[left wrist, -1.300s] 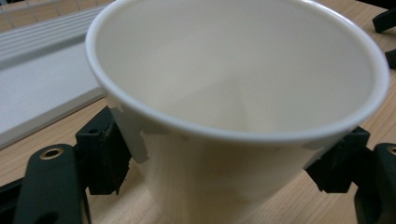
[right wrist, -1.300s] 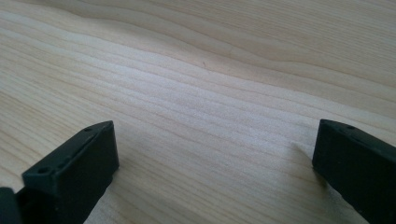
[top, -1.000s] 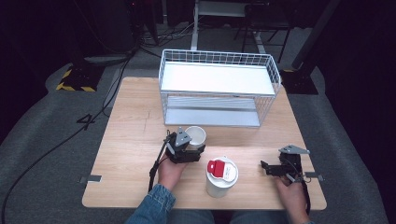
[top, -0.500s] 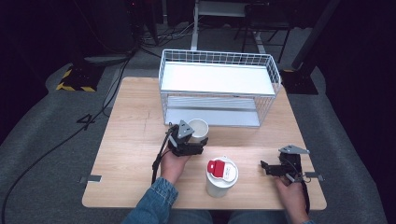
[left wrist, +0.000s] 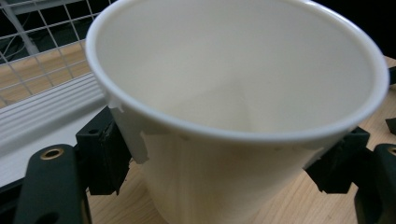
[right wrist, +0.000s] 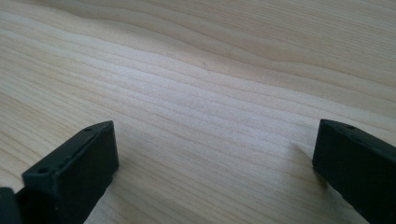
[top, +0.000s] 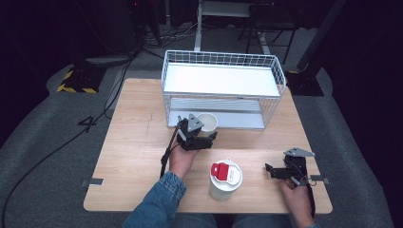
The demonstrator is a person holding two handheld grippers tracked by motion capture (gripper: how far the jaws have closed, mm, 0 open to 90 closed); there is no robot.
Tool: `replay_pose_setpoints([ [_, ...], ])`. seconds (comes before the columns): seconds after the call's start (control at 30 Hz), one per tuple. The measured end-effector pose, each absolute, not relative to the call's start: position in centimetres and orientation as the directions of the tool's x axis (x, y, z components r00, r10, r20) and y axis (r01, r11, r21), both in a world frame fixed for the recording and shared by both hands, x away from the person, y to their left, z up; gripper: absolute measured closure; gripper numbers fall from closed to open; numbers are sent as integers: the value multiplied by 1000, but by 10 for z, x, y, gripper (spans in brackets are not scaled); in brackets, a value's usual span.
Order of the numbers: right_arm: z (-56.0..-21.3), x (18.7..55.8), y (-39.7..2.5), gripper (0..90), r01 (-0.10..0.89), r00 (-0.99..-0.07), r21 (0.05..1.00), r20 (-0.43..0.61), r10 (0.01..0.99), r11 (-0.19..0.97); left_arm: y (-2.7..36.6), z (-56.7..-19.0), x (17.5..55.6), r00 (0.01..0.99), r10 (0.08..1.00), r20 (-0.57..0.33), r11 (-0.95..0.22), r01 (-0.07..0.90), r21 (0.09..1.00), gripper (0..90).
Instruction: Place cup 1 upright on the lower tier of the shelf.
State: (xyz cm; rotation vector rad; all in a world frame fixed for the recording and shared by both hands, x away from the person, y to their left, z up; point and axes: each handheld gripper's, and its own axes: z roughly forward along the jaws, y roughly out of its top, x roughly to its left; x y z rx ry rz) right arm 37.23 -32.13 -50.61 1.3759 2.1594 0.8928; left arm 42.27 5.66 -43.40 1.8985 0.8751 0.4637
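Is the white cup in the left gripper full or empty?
Empty. The left gripper view looks into the cup and shows bare white walls down to the bottom, with nothing inside. The left gripper clamps its sides.

Three cameras: one fixed overhead, one riding each gripper.

High view looks forward and down from the person's side, taking in the whole table (top: pixel 133 142) and wire rack (top: pixel 223 90). Left gripper view sits very close to a white cup (left wrist: pixel 233 107), rack behind; both also appear from above. Right gripper view faces down, close on bare tabletop (right wrist: pixel 210 93).
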Motion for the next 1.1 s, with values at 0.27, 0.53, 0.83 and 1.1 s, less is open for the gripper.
replay_pose_setpoints([
  [0.27, -506, 372, -321, 5, 634, -417, 712, -13, 909, 301, 48, -429, 434, 663, 748, -47, -268, 365, 892, 214],
  [0.53, -506, 372, -321, 5, 634, -417, 712, -13, 909, 302, 38, -430, 449, 640, 767, -42, -265, 377, 887, 214],
  [0.83, -506, 372, -321, 5, 635, -416, 712, -13, 909, 300, 29, -433, 463, 615, 788, -32, -267, 389, 882, 214],
  [1.1, -506, 372, -321, 5, 635, -416, 712, -12, 909, 300, 24, -440, 478, 581, 812, -56, -226, 403, 887, 213],
])
